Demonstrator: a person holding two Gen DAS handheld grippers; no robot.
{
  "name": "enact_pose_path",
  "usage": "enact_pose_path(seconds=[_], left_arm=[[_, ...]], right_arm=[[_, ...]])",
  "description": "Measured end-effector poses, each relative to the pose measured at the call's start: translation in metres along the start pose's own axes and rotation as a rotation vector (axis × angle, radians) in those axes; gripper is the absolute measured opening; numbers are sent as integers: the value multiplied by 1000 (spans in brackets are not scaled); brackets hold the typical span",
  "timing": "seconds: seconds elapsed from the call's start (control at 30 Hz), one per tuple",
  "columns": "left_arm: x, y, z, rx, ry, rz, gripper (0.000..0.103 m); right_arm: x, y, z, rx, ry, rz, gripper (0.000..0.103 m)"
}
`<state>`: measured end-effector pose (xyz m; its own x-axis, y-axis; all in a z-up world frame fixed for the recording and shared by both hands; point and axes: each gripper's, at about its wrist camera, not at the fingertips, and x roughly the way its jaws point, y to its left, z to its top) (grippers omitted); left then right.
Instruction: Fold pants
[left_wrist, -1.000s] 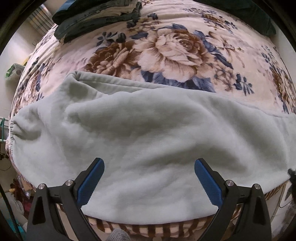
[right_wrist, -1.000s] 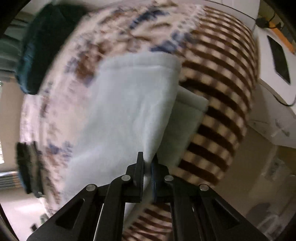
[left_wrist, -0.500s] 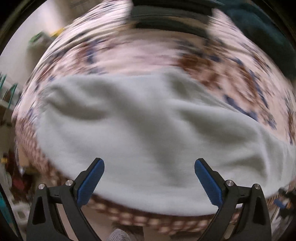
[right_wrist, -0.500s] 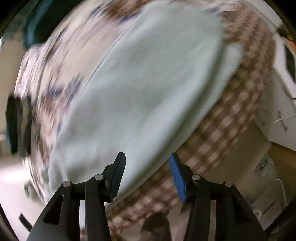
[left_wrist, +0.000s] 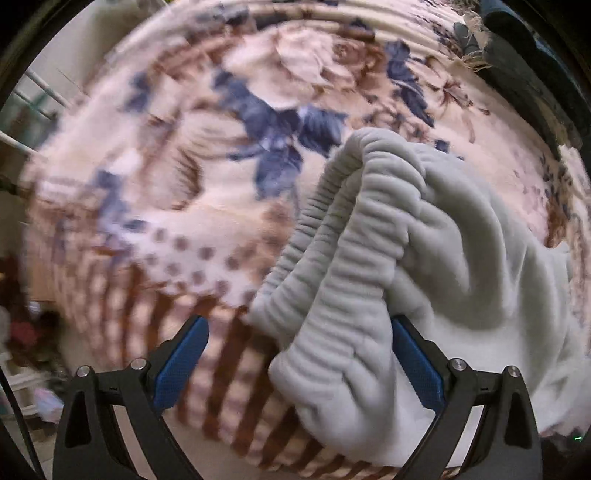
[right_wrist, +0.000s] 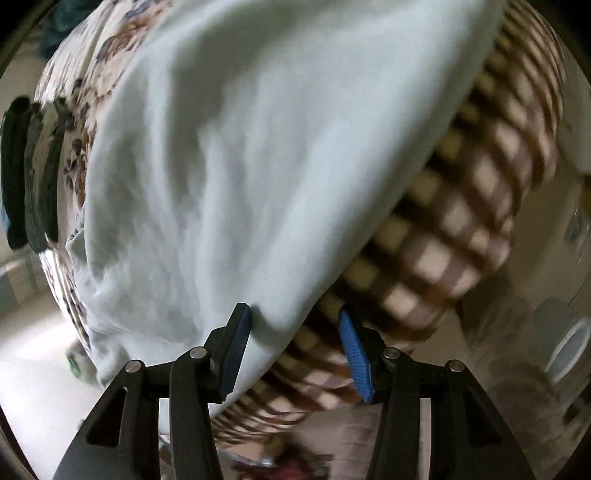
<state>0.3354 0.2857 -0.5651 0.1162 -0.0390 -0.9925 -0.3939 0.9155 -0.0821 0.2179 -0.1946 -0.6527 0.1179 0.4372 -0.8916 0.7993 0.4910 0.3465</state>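
Pale grey-green fleece pants (left_wrist: 461, 236) lie on a floral blanket. Their gathered elastic waistband (left_wrist: 347, 240) is bunched up near the bed's corner. My left gripper (left_wrist: 299, 365) points down over that waistband with its jaws wide and closing. The band lies between them against the right pad (left_wrist: 417, 365), and the left pad is clear of it. In the right wrist view the pants (right_wrist: 258, 147) spread wide, with their edge hanging over the bed's side. My right gripper (right_wrist: 295, 356) is closing, the cloth edge beside its left pad (right_wrist: 236, 350) and not pinched.
The floral blanket (left_wrist: 258, 74) covers the bed, and its brown checked side (right_wrist: 461, 221) drops to the floor. Dark folded clothes (right_wrist: 29, 173) are stacked at the bed's far side. More dark cloth (left_wrist: 524, 62) lies at the upper right. White rails (left_wrist: 22, 110) stand left of the bed.
My right gripper let go of the fold it was shut on, opened, and slid along the hanging edge. My left gripper swept sideways from the pants' broad middle to the waistband end.
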Motion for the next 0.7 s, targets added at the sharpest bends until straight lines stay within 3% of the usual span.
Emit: enact_pose_path(seconds=[0.03,0.07,0.13,0.23,0.33,0.4,0.5,0.57,0.6,0.7], left_arm=[[3,0,0,2,2,-47,60],[4,-3,0,15,1,-57,58],[-5,-10,-4,61,-46,-48,44],[-22,-3,-7,34,-90,-47,42],[1,10,-3,6,-17,-45,43],[12,9,-4,28,27,-32,48],[-15,-2,-13,104,-2,22,54],[-40,-9,-30,143,-24,74,61],[-56,-12,-39,144,-45,96,63],[-87,-20,-52,122,-87,109,69]], right_arm=[[0,-1,-6,10,-39,25,14],[0,1,-9,0,-66,28,13],[-3,8,-21,-17,-114,-7,11],[-20,26,-38,-78,-151,-2,8],[-30,40,-51,-166,-171,-45,8],[-19,33,-45,-165,-132,-103,8],[0,28,-39,-179,-7,-160,17],[-11,38,-43,-247,31,-191,37],[-18,44,-43,-278,37,-205,54],[-48,77,-58,-405,73,-159,58]])
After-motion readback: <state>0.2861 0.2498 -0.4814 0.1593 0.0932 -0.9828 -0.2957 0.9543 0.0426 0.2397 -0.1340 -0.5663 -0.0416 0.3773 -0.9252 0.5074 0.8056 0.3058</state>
